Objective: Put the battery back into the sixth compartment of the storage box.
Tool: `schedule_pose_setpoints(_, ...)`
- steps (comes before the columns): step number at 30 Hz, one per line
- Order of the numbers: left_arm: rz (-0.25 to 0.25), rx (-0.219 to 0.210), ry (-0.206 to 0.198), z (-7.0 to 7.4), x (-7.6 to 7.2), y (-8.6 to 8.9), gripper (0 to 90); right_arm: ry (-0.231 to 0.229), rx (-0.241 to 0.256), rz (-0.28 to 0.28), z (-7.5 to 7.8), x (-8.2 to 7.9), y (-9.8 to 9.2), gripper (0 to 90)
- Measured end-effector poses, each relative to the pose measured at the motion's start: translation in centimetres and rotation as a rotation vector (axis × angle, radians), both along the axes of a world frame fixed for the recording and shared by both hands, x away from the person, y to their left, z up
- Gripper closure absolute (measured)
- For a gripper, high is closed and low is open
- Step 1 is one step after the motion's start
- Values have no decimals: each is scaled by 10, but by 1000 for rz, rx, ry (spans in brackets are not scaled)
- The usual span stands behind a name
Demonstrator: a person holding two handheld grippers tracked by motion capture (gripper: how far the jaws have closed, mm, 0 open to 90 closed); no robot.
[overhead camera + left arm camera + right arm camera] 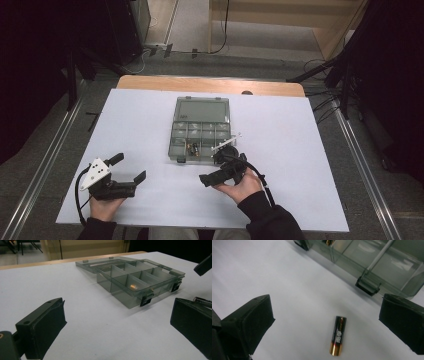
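Both claws spread wide, a battery lying loose between the right one's jaws.

Your right hand (pixel 245 184) rests low on the white tabletop (pixel 140 125), tipping the right claw (pixel 325 322) down toward the battery (pixel 338 339); the jaws stand far apart on either side of it and touch nothing. The battery lies flat just in front of the open compartment box (pixel 200 131). Your left hand (pixel 106 205) sits near the tabletop's front edge, and the left claw (pixel 131 168) gapes wide and empty, aimed toward the box.

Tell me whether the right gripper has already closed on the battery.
No: in the right gripper view the battery lies on the white table between the right gripper and its spread jaws, untouched.
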State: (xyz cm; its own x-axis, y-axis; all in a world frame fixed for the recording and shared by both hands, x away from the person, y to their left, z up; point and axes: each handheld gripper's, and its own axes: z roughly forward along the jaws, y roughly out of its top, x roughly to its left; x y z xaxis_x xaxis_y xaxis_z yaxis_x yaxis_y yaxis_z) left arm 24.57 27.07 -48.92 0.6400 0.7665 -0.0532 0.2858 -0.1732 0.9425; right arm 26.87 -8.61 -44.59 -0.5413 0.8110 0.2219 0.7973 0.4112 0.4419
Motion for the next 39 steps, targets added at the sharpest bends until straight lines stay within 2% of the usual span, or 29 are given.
schedule_pose_setpoints(5, 0, 5, 1, 0, 0, 0, 0, 17, -34, 4, -1, -3, 2, 4)
schedule_pose_setpoints(9, 0, 7, 1, 0, 0, 0, 0, 39, -73, -4, -8, -4, 2, 57)
schedule_pose_setpoints(12, -1, 10, 1, 0, 0, 0, 0, 52, -82, -2, -10, -5, 2, 59)
schedule_pose_setpoints(15, 0, 9, 1, 0, 0, 0, 0, 67, -125, 10, -15, -7, 3, 65)
schedule_pose_setpoints(23, 1, 10, 1, 0, 0, 0, 0, 75, -135, 11, -17, -6, 5, 120)
schedule_pose_setpoints(34, 0, 10, 2, 0, 0, 0, 0, 94, -188, 28, -21, -7, 7, 149)
schedule_pose_setpoints(39, 0, 9, 2, 0, 0, 0, 0, 100, -205, 39, -24, -7, 8, 206)
